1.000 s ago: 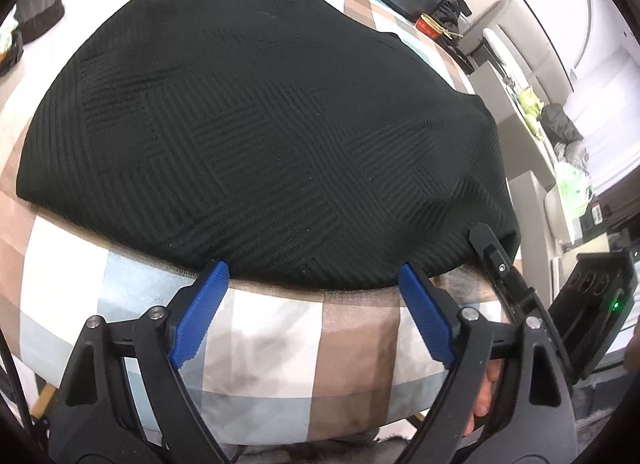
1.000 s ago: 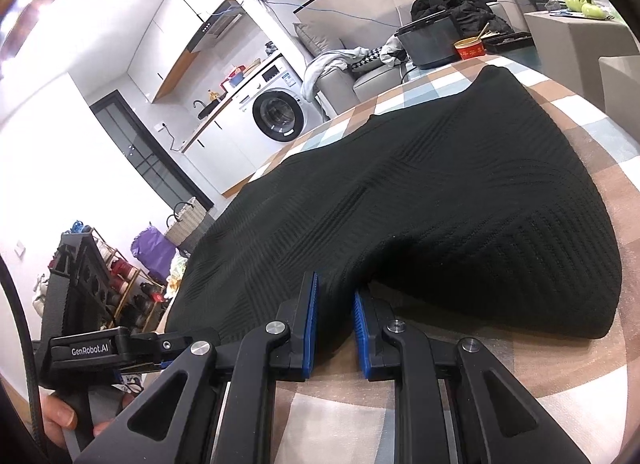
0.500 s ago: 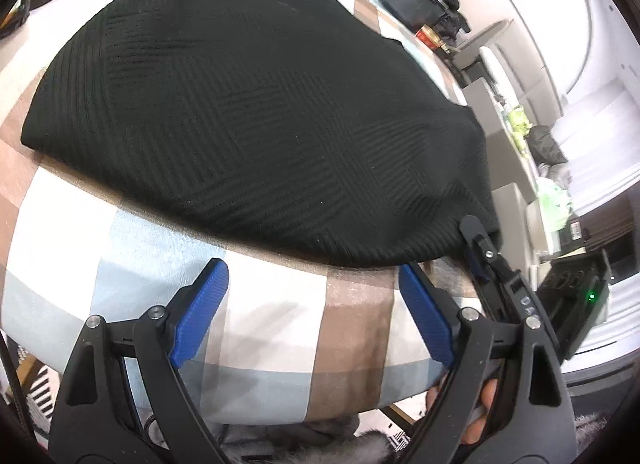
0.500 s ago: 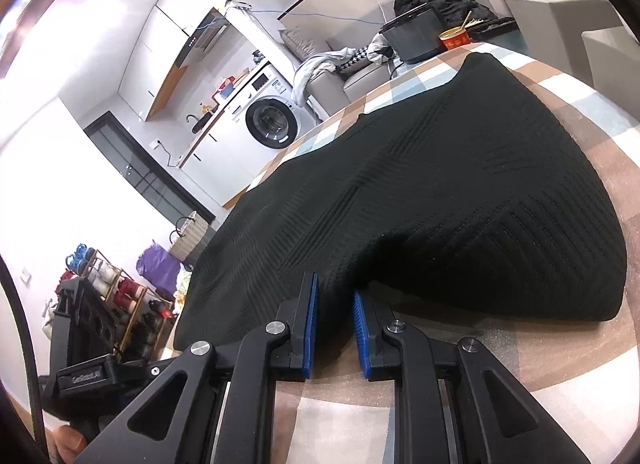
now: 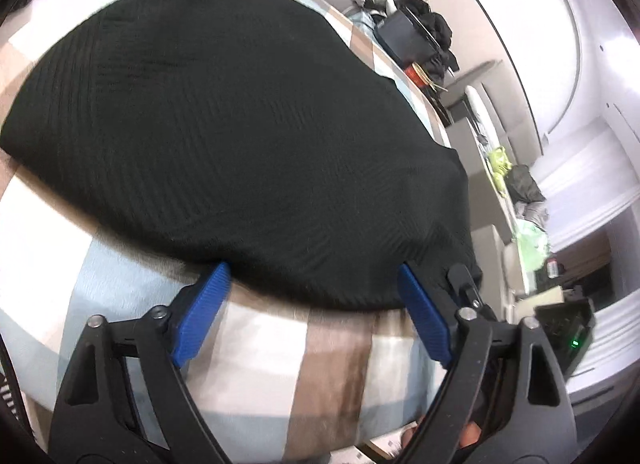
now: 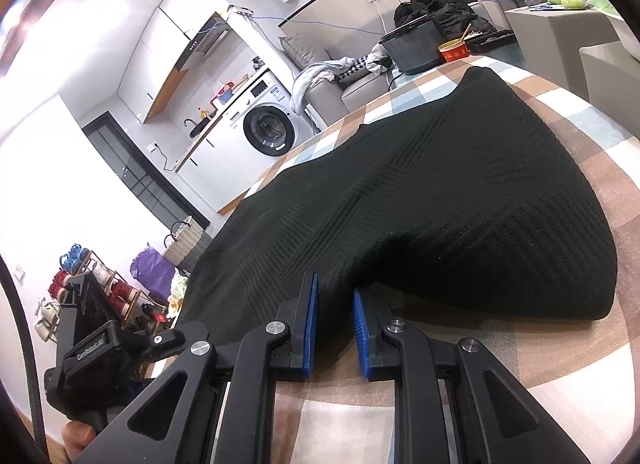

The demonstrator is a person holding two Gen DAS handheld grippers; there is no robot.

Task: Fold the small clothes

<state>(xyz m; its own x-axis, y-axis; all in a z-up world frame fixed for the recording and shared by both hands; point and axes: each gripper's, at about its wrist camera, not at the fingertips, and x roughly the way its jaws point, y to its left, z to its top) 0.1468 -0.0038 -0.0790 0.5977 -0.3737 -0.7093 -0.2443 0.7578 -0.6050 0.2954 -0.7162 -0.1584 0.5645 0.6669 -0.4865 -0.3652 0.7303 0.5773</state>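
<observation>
A black ribbed knit garment (image 5: 240,124) lies spread over the checked tablecloth (image 5: 280,364). My left gripper (image 5: 312,269) is at its near hem, jaws wide and closing. The hem lies between the blue fingertips (image 5: 218,280), and they do not press on it. My right gripper (image 6: 335,288) is shut on the same garment (image 6: 460,192) at its near edge, and the cloth rises in a ridge from between the pads. In the left wrist view the right gripper (image 5: 464,284) shows at the garment's right corner. The left gripper (image 6: 100,338) shows at the lower left of the right wrist view.
A dark bin (image 6: 416,44) heaped with black clothes and a red cup (image 6: 454,52) stand at the table's far end. Behind are a grey sofa (image 6: 340,92), a washing machine (image 6: 266,130) and a shoe rack (image 6: 80,276). The table's near edge drops off close below the left gripper.
The left gripper rolled and moved up to the garment's near hem, so its fingertips now reach the cloth, and its jaws narrowed a little. The right gripper kept its grip and place.
</observation>
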